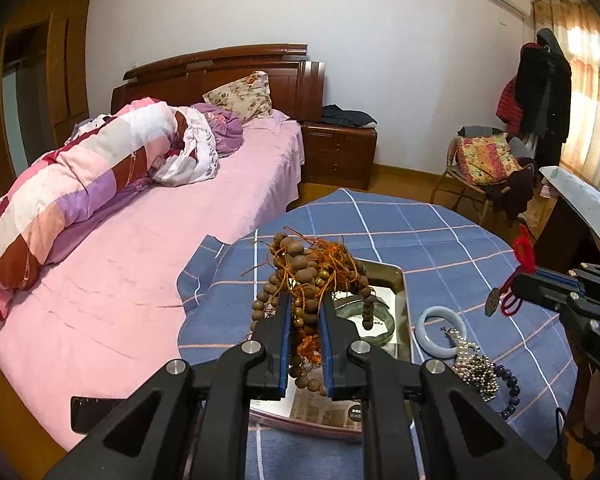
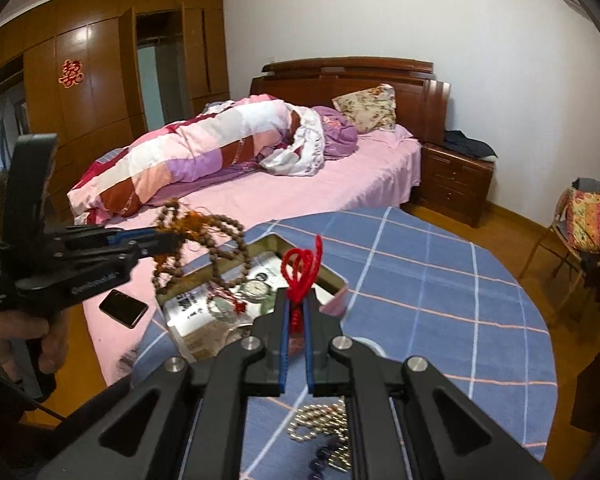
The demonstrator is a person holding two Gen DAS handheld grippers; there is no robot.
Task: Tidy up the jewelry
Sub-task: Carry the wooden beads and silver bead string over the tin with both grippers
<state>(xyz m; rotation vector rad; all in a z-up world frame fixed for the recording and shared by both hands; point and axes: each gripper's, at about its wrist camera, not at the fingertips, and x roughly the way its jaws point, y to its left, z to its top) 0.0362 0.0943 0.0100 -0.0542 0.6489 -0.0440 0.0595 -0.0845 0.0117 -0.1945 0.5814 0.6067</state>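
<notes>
Two pieces lifted at once above the round tabletop (image 1: 440, 240) under its blue checked cloth. Left tool (image 1: 305, 308) clenched on a tangled bunch of brown wooden bead strings with orange cords (image 1: 312, 276), loops hanging down on both sides of the fingers, over the shallow rectangular metal tray (image 1: 404, 304). Right tool (image 2: 296, 312) clenched, fingers nearly together, on the red knotted cord (image 2: 300, 268) of a pendant; from the left wrist view, a small dark pendant stone (image 1: 491, 302) dangling under that cord, clear of the cloth. Inside the tray: a dark green bangle (image 1: 384, 320), a round watch face (image 2: 256, 289), another red-corded piece (image 2: 228, 304), all on printed paper. Beside the tray, on the cloth: a pale blue-white bangle (image 1: 440, 334), a heap of small pearl and silver beads (image 1: 476, 368), a dark purple bead bracelet (image 1: 512, 392). Step in hand, by judgement: separating the two pieces, each held in the air, not yet set down anywhere. Next move probably asking for a free spot for each piece, with a slow lowering so that the hanging loops fold down together and do not catch on the tray edge or on the other jewelry. Only then releasing the fingers. Risk: orange cords snagging on the tool pads.
</notes>
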